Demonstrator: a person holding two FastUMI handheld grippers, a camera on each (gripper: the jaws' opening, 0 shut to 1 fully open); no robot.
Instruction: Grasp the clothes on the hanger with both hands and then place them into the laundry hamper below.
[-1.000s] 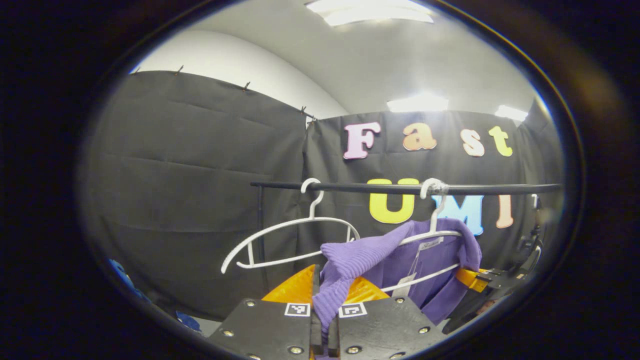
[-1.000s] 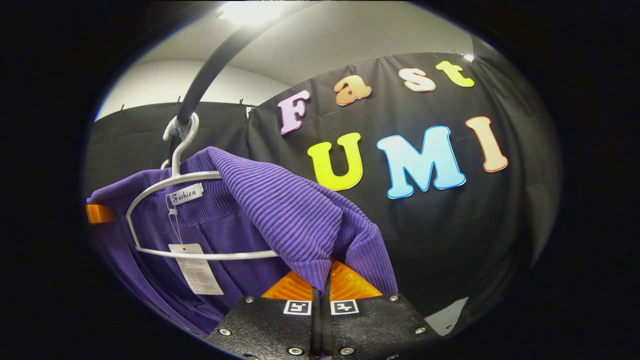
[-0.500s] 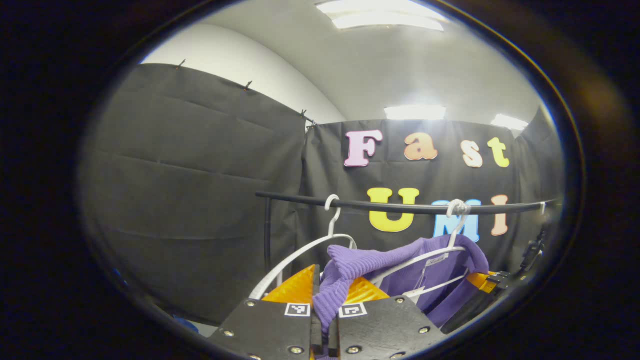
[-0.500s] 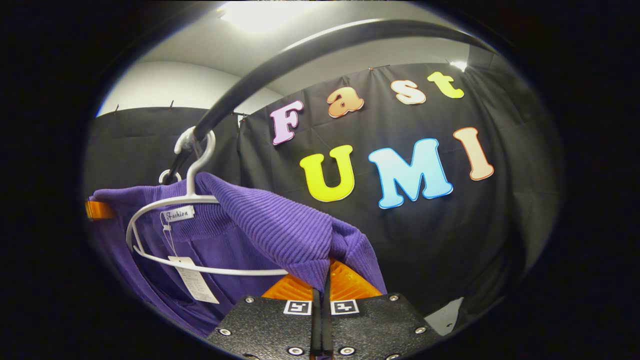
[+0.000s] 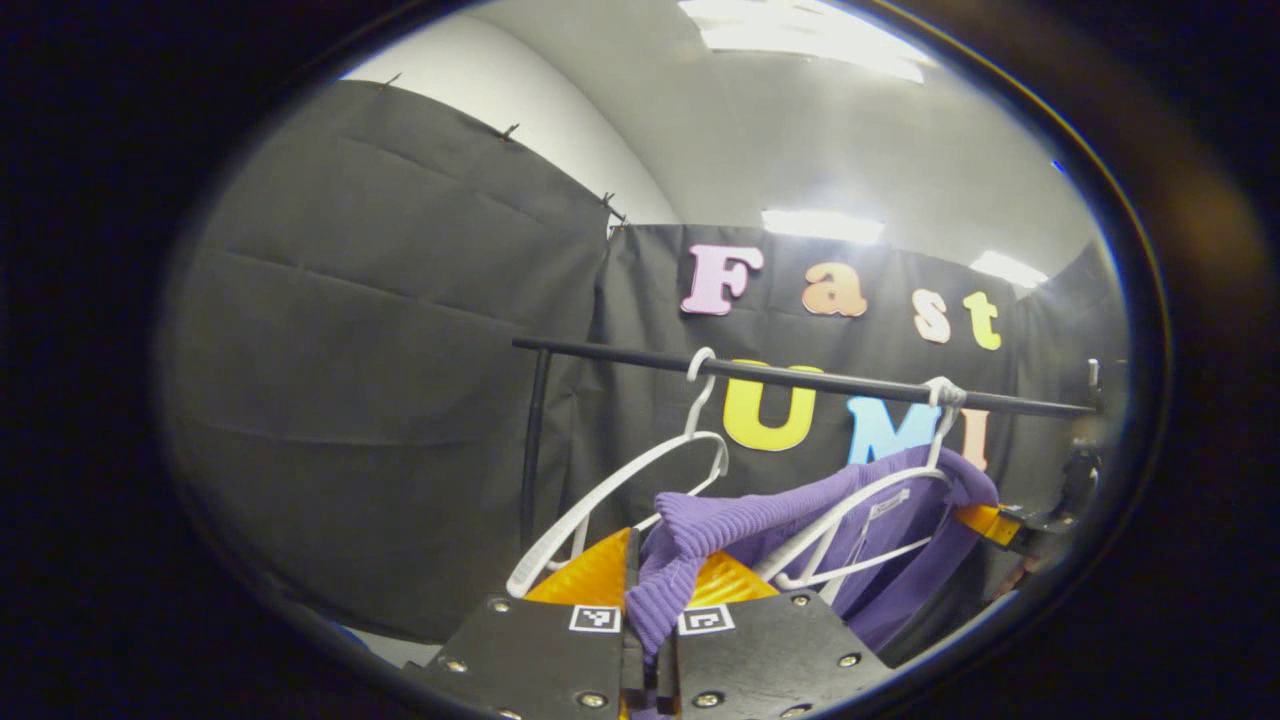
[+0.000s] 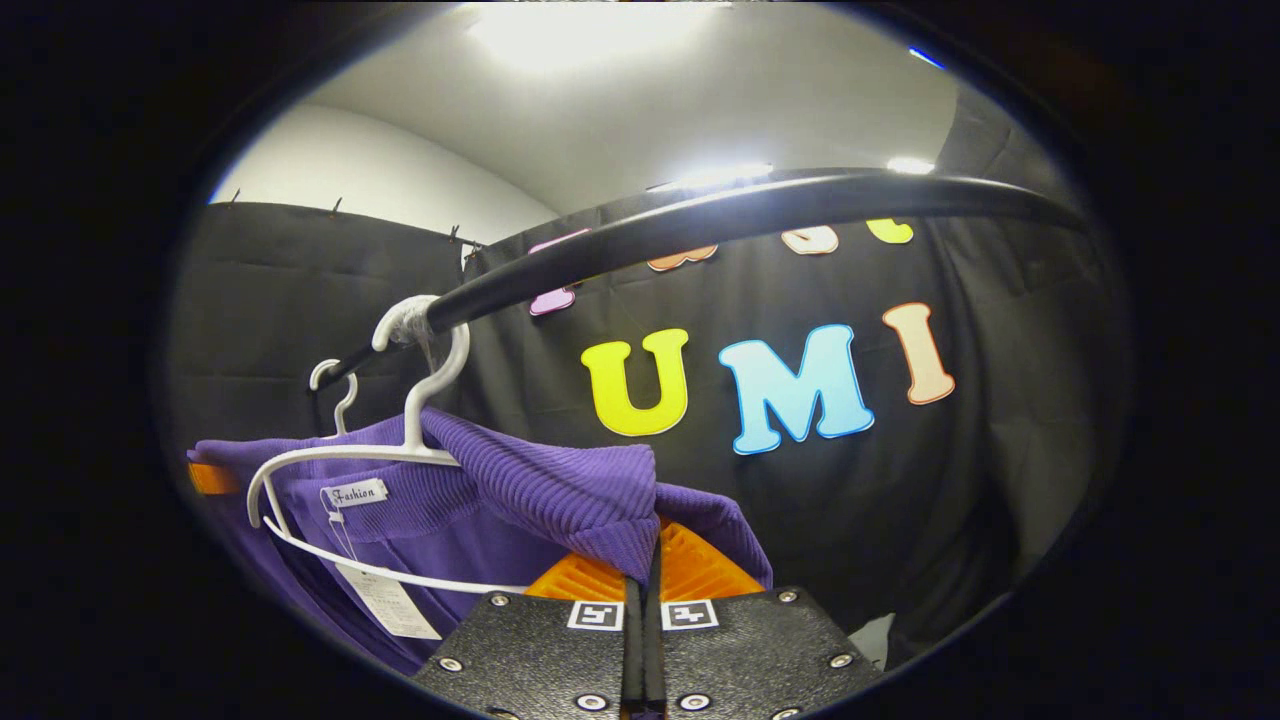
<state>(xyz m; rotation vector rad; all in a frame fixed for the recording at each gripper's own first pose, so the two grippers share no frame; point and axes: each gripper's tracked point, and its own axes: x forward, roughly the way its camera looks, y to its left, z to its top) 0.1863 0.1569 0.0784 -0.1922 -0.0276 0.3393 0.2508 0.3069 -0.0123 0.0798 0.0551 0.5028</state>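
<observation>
A purple ribbed sweater (image 5: 780,505) hangs on a white hanger (image 5: 865,490) from a black rail (image 5: 800,378). My left gripper (image 5: 648,575) is shut on one shoulder of it, and the knit bunches between the fingers. In the right gripper view the sweater (image 6: 540,480) stretches from its hanger (image 6: 350,455) to my right gripper (image 6: 650,565), shut on the other shoulder. The rail (image 6: 740,215) arcs overhead. The right gripper (image 5: 1000,525) also shows at the far end of the sweater in the left gripper view, and the left gripper (image 6: 212,478) at the sweater's left end in the right gripper view.
An empty white hanger (image 5: 625,490) hangs on the rail just left of the sweater's hanger, and its hook (image 6: 335,385) shows behind in the right gripper view. The rail's upright post (image 5: 530,450) stands at the left. A paper tag (image 6: 385,600) dangles inside the collar.
Both grippers stay shut on the sweater. The right gripper has swung so the rail now crosses overhead. In the left gripper view both hangers lean over and the rail slants.
</observation>
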